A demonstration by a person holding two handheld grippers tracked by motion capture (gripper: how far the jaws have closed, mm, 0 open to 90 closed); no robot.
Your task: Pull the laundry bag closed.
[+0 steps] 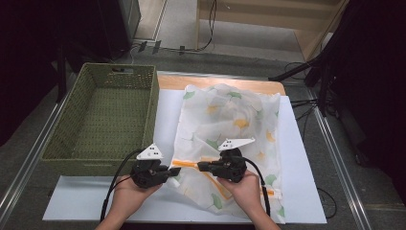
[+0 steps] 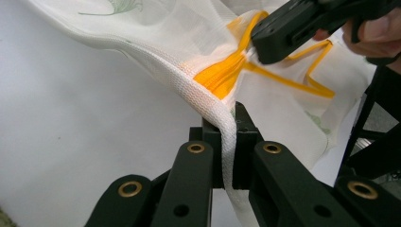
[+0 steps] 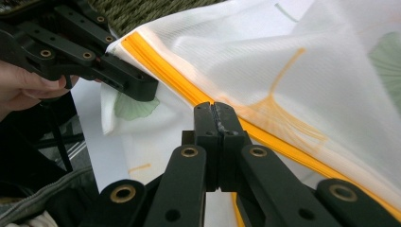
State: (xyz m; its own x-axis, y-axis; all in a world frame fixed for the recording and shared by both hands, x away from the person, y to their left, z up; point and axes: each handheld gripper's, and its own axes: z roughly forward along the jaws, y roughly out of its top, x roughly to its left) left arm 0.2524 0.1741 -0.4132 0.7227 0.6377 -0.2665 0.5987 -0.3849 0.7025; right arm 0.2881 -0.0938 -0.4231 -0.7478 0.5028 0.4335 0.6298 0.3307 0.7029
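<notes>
A white mesh bag (image 1: 230, 120) with a leaf print and an orange zipper (image 3: 161, 71) lies spread on the white sheet (image 1: 95, 196). At the bag's near left corner, my left gripper (image 1: 175, 171) is shut on the thick white seam (image 2: 208, 101), which runs down between its jaws (image 2: 228, 120). Facing it a short way to the right, my right gripper (image 1: 201, 166) is shut on the zipper line (image 2: 222, 75). In the right gripper view a small grey piece shows between the tips of the right gripper (image 3: 215, 111). The corner of the bag is lifted off the sheet between the two grippers.
A green woven basket (image 1: 105, 120) stands on the left, close beside the bag. The sheet covers a wooden table top (image 1: 210, 81) with metal rails along its sides. Cables and dark stands lie on the floor beyond and to the right.
</notes>
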